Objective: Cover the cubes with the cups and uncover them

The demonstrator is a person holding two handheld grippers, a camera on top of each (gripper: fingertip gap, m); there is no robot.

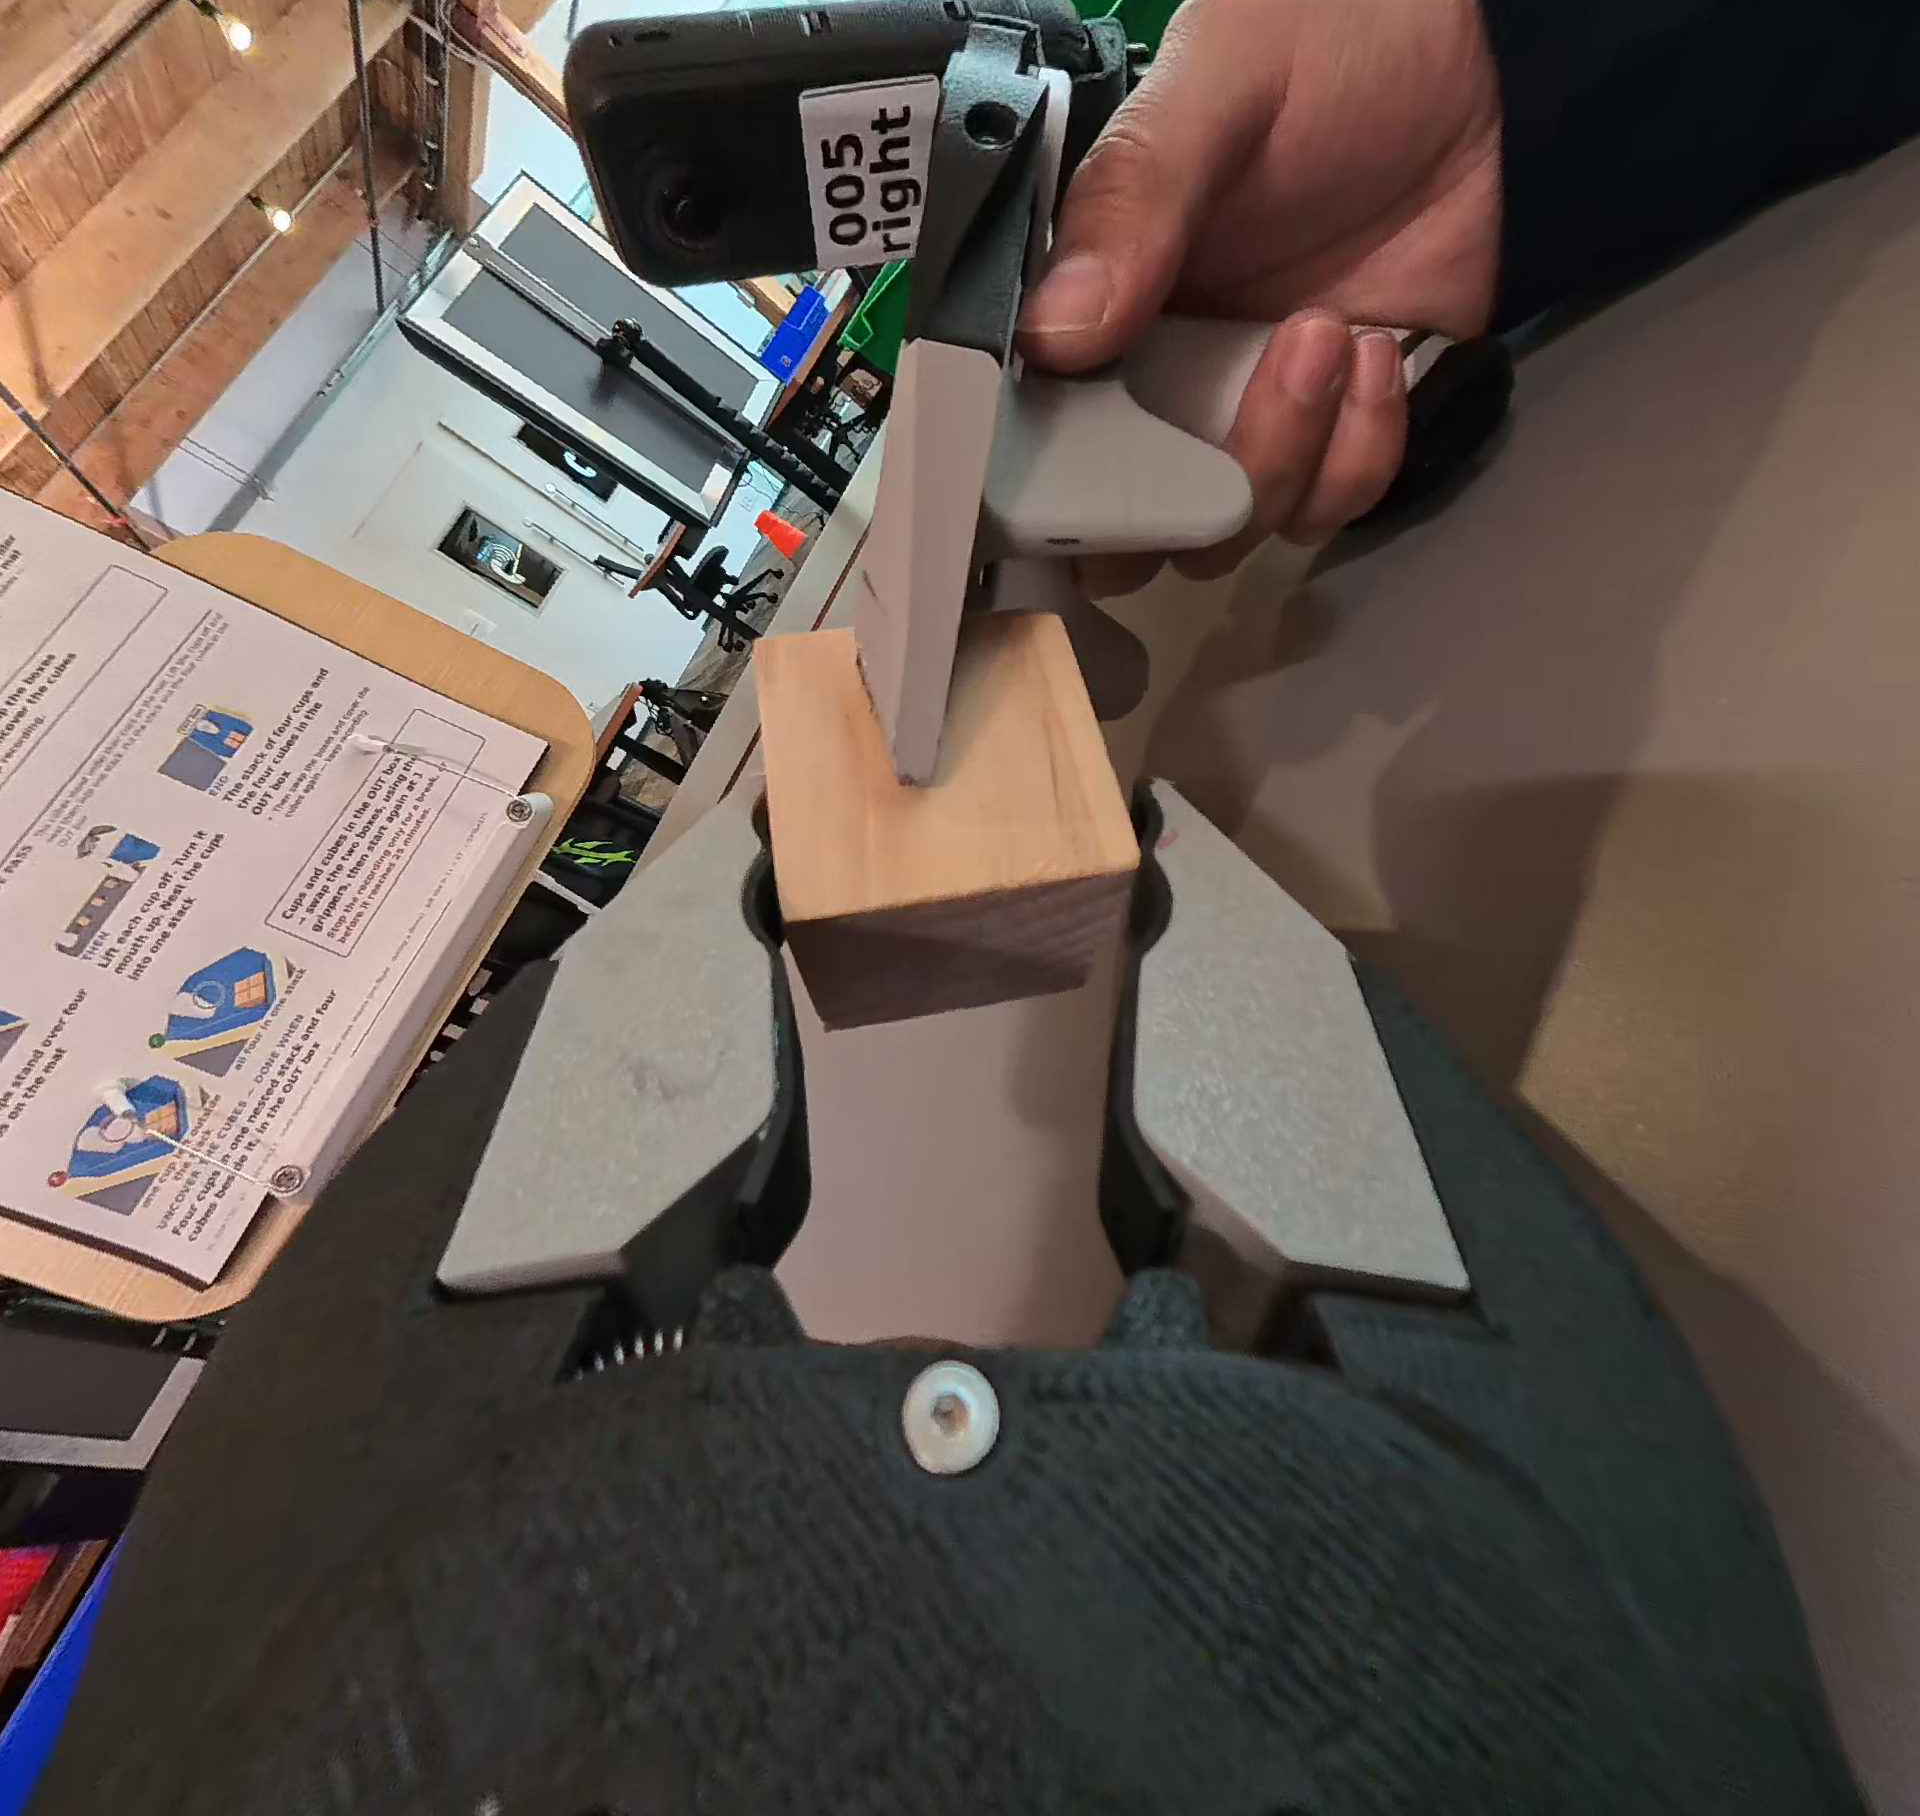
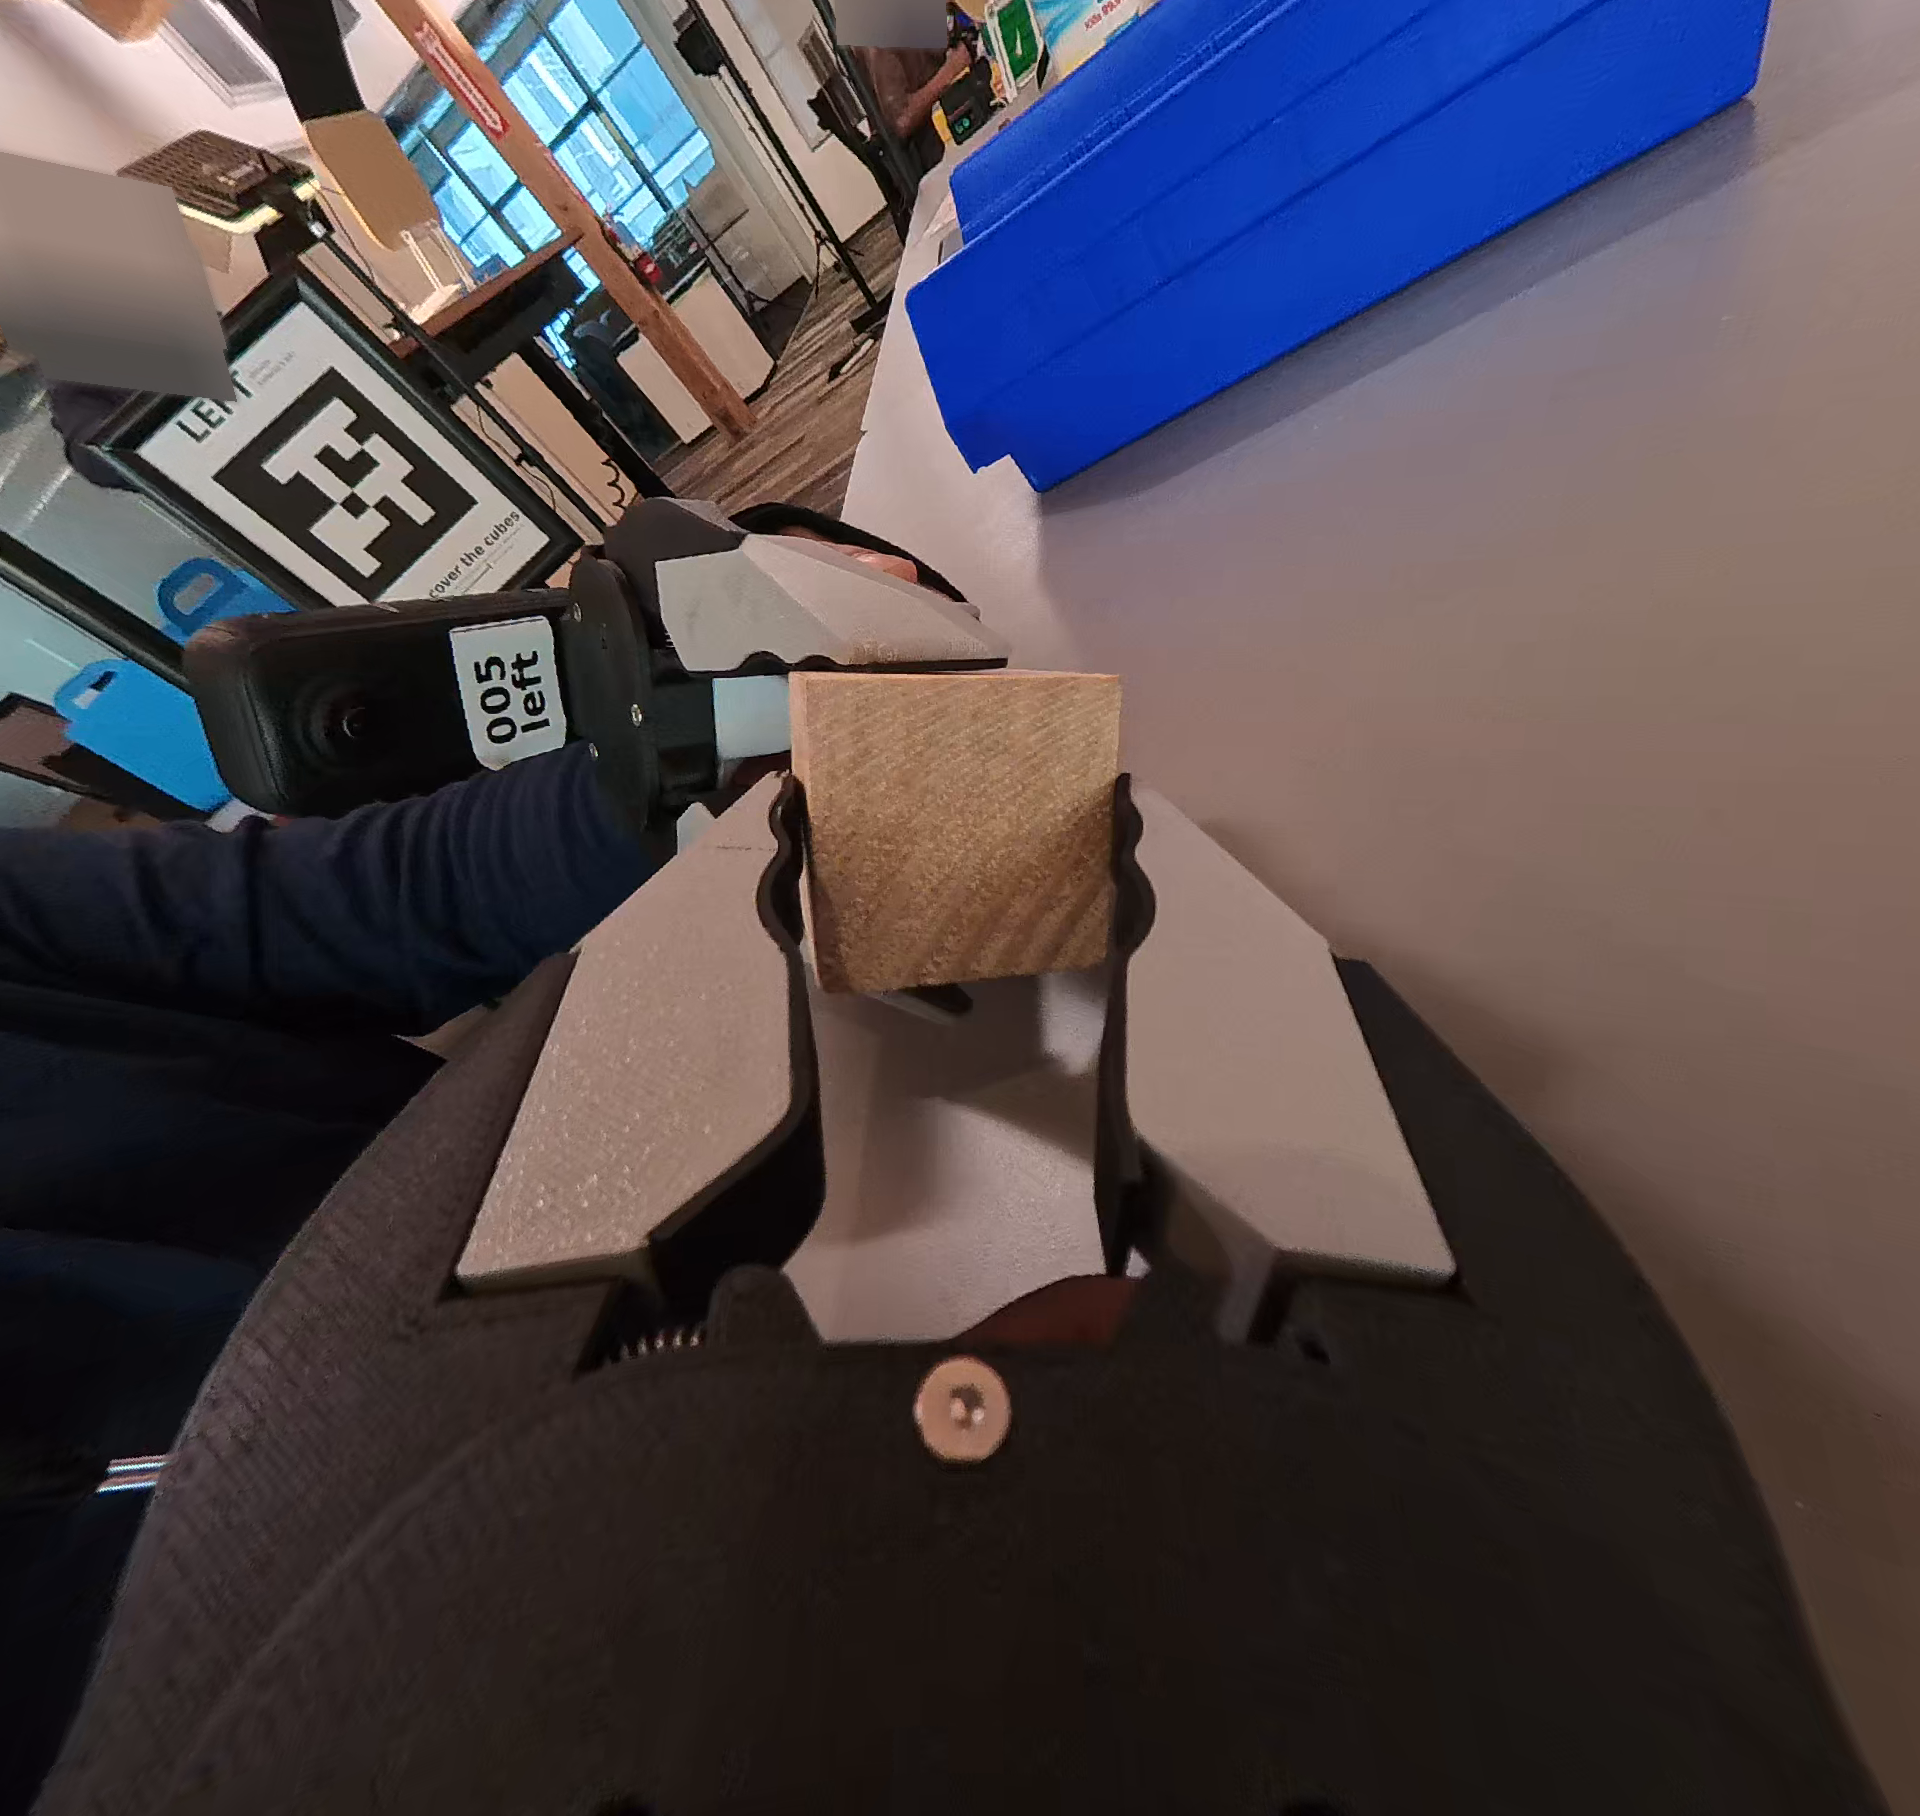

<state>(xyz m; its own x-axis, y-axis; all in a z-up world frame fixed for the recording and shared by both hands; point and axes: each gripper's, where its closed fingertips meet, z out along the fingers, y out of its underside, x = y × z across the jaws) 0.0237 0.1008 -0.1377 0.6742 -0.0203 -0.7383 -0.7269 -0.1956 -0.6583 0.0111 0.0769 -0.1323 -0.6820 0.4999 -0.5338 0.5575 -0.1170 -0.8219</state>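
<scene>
A workshop with timber beams, tall windows and rolling monitor stands stretches behind a wide, smooth grey bench (image 2: 1455, 727), where a large blue plastic bin (image 2: 1351, 187) sits at the far edge. Off to one side, a printed instruction sheet (image 1: 208, 883) is pinned to a rounded wooden board (image 1: 499, 665). A framed black-and-white marker sign (image 2: 332, 488) stands beyond the bench's edge, and a small stack of orange cups (image 1: 779, 532) shows far off in the room; no cup appears on the bench within either view.

At centre, one pale wooden cube (image 2: 961, 831) is caught in a two-handed grip above the bench. The left gripper (image 1: 951, 862) has its fingers (image 1: 665, 1039) closed against two opposite faces of the cube, and the right gripper (image 2: 956, 852) pinches it across the other pair, its grey finger (image 1: 925, 561) lying down the cube's upper face in the left wrist view. The person's hand (image 1: 1278, 239), in a dark sleeve, works the right handle.

Judged from this, the moment looks like a handover or repositioning of a cube. How many cubes have been covered or uncovered cannot be told: neither view shows a covered cube or a cup at hand.
</scene>
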